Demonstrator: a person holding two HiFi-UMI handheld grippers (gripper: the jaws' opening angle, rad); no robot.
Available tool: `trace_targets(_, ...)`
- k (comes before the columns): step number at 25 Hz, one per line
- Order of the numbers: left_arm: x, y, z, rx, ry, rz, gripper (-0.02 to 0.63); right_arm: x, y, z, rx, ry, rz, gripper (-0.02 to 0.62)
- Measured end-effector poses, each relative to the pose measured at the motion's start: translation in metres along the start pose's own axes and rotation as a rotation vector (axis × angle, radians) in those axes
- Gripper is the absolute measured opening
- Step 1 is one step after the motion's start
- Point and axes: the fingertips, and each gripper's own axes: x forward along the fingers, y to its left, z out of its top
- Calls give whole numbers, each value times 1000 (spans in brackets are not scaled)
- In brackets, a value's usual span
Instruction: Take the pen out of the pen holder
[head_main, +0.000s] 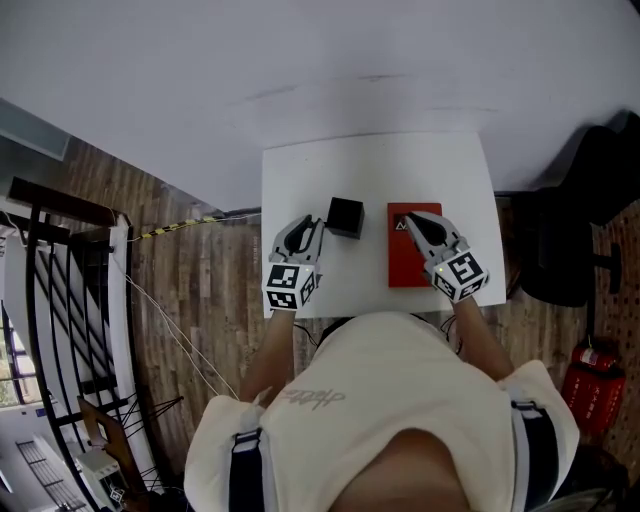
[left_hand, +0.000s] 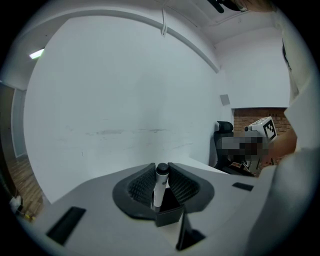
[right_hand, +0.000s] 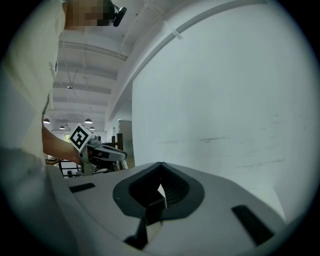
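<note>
Though unseen overhead, pen (left_hand: 158, 191) in L tongs (left_hand: 161, 168)

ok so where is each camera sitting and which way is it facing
Head view: on the person's head, looking steeply down at the white table, pen holder and red book; torso, left gripper and right gripper show.
Left gripper view: rides the left gripper, facing a white wall along jaws closed on the pen; right gripper at right.
Right gripper view: rides the right gripper, facing that wall along shut, empty jaws; left gripper at left.
Shared: each gripper view catches the other gripper; head view shows both.
</note>
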Motion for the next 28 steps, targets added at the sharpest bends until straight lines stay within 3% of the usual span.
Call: trace_targets(28,-9,6,1,-22,-9,-14,89,-2,8,22,-64,-6,23,6)
